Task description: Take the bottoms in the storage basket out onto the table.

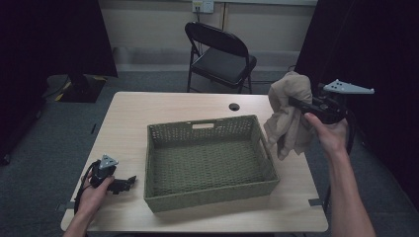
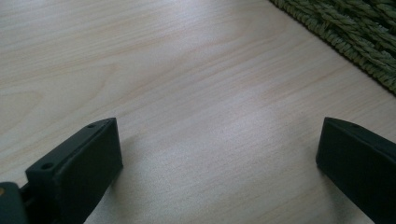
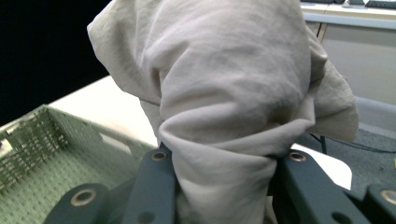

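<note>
- The green woven basket (image 1: 210, 163) served as the landmark; it sat in the middle of the light wooden table (image 1: 133, 106), a shallow rectangular tray with perforated walls and a slot handle in its far wall; its woven floor lay bare, with nothing in it.
- The right gripper (image 1: 296, 102) was held in the air just past the basket's right wall, level with its far right corner and well above the rim; its jaws were clenched on a beige cloth (image 1: 289, 116); in the right gripper view the cloth (image 3: 219, 107) bulged above the two jaws, pinched to a narrow neck between them, with the rest bunched in loose folds.
- The cloth hung free from that grip; its lower folds drooped down beside the basket's right wall, outside the basket and over the table's right edge; whether the hem touched the rim could not be told.
- The left gripper (image 1: 129, 181) rested low on the table just left of the basket's near left corner, in the person's left hand (image 1: 94, 192); its jaws stood released and wide apart with bare wood between them; the left gripper view showed the basket's woven edge (image 2: 355, 37) at the upper right, apart from both jaws.
- A black folding chair (image 1: 220, 54) stood on the grey floor beyond the basket's far side, past the table's far edge; a round cable hole (image 1: 234, 106) lay in the tabletop just behind the basket's far wall.
</note>
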`<state>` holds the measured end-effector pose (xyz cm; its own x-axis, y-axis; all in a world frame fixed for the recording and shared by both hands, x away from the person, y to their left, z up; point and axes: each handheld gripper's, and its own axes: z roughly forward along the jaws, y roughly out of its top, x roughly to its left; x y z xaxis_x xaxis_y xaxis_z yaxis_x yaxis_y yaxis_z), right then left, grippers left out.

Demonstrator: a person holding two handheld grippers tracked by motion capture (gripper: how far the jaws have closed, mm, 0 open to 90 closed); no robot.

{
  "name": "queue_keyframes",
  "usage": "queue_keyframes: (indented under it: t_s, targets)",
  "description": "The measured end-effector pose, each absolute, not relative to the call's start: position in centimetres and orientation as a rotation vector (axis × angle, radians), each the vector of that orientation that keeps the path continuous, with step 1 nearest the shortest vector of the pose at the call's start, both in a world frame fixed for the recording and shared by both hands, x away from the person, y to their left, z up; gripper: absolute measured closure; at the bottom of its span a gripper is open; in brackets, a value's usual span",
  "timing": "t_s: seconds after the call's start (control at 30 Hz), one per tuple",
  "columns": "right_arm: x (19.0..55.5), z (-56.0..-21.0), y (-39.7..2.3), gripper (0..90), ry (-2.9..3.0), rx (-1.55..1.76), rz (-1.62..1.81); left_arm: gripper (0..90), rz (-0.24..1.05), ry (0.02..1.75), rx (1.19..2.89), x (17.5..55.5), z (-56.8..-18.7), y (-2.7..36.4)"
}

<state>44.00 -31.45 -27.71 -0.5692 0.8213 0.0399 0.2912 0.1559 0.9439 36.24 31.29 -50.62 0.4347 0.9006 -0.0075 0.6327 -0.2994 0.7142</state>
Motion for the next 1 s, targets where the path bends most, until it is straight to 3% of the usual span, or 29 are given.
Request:
queue_keyframes:
  t_s: [0.37,1.0]
  targets:
    - [44.1,-30.8,-33.7,68.8,1.964,1.120,1.386,0.0,0.531,1.285,2.040,36.2,-50.6,31.3]
    - [44.9,-39.7,-34.0,68.6,2.075,1.280,1.271,0.0,0.531,1.285,2.040,36.2,-50.6,31.3]
